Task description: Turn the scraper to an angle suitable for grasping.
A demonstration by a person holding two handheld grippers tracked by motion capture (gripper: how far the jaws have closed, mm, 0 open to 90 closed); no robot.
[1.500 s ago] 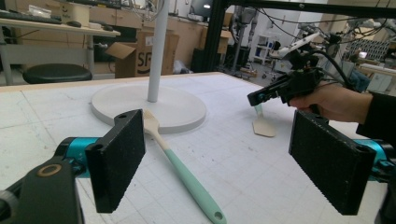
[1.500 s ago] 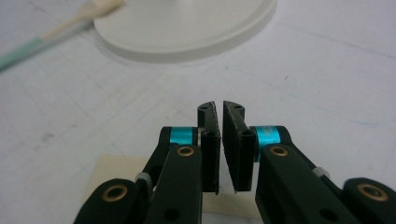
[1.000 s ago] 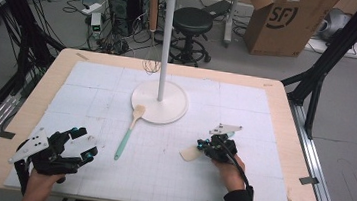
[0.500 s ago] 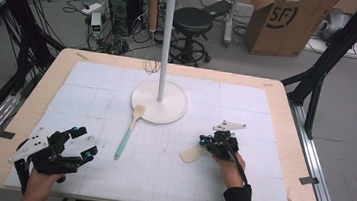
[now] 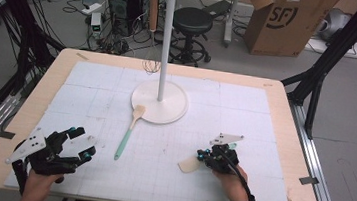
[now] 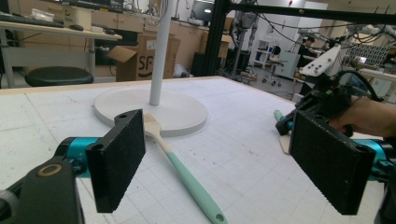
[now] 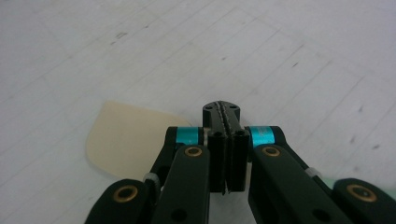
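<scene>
High view: spatula (image 5: 130, 133) lies lengthwise, blade toward stand base (image 5: 159, 102).

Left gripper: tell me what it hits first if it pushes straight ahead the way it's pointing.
Probably the mint-handled spatula, which lies between the open jaws of the left gripper; behind it stands the white stand base. Depth is hard to judge.

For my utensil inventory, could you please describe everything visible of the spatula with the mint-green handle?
The spatula has a pale wood-coloured flat blade and a slim mint-green handle with a small hole at its end. It lies flat on the white mat, blade resting on the rim of the white stand base, handle pointing toward the person. Neither gripper touches it.
</scene>
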